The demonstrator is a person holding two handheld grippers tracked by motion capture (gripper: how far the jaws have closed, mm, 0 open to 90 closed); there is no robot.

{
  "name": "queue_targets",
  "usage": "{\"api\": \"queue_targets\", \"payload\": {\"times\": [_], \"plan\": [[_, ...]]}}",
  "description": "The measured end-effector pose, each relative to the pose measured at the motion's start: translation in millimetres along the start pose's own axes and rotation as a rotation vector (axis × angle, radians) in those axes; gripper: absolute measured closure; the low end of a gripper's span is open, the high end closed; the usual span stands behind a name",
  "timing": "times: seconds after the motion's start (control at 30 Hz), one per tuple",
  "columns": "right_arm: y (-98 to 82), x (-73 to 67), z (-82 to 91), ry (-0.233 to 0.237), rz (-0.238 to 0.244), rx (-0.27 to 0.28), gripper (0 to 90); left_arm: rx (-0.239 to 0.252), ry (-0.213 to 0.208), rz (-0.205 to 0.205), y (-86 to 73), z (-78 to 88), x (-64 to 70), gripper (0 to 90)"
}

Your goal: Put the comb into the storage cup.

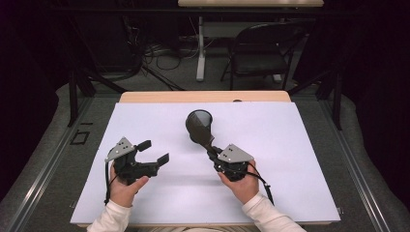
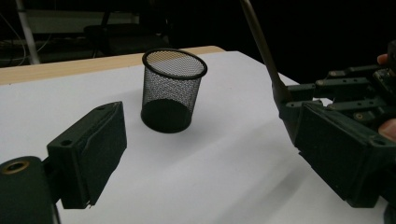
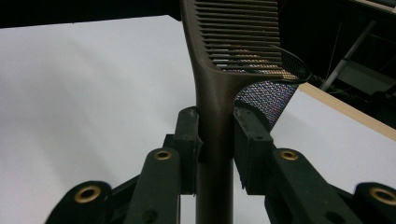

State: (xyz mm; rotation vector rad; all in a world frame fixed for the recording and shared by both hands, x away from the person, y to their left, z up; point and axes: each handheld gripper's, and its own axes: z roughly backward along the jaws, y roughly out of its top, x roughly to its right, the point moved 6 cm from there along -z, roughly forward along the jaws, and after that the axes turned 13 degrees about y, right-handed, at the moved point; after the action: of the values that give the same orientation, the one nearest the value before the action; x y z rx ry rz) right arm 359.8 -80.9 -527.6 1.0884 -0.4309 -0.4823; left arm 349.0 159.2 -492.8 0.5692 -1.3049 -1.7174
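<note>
Plainly, the right claw (image 1: 211,151) was clamped on the handle of a brown comb (image 3: 219,93), whose long axis ran from the claw up and to the left in the high view, its toothed end reaching toward the black mesh cup (image 1: 199,126). That cup stood upright near the centre of the white surface (image 1: 290,145), just beyond the comb's tip; in the right gripper view (image 3: 268,93) its rim showed right behind the teeth, at the frame's upper right. The coming move, I judged, turned on that short line from comb tip to cup mouth. The left claw (image 1: 153,151) stood wide and empty at lower left, farther from the cup (image 2: 173,91) than the right.
</note>
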Motion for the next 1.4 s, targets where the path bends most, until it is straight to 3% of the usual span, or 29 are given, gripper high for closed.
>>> {"api": "queue_targets", "payload": {"times": [0.1,0.43,0.93,1.2,1.4], "plan": [[0.4,0.5,0.5,0.000,-0.001,0.001,72.4,-0.014,0.010,0.002,6.0,-4.2,0.6,11.3],[1.0,2.0,1.5,-0.001,-0.013,0.006,72.4,-0.039,-0.017,0.045,18.4,-17.8,4.0,11.3],[1.7,1.3,2.0,0.001,-0.015,0.010,72.4,-0.039,-0.057,0.010,31.0,-27.0,21.2,15.8],[3.3,2.8,3.8,-0.004,-0.021,0.018,72.4,-0.052,-0.072,0.031,36.3,-32.4,28.8,23.2],[4.2,2.7,5.2,-0.005,-0.026,0.023,72.4,-0.024,-0.076,0.065,40.8,-35.4,32.3,32.6]]}}
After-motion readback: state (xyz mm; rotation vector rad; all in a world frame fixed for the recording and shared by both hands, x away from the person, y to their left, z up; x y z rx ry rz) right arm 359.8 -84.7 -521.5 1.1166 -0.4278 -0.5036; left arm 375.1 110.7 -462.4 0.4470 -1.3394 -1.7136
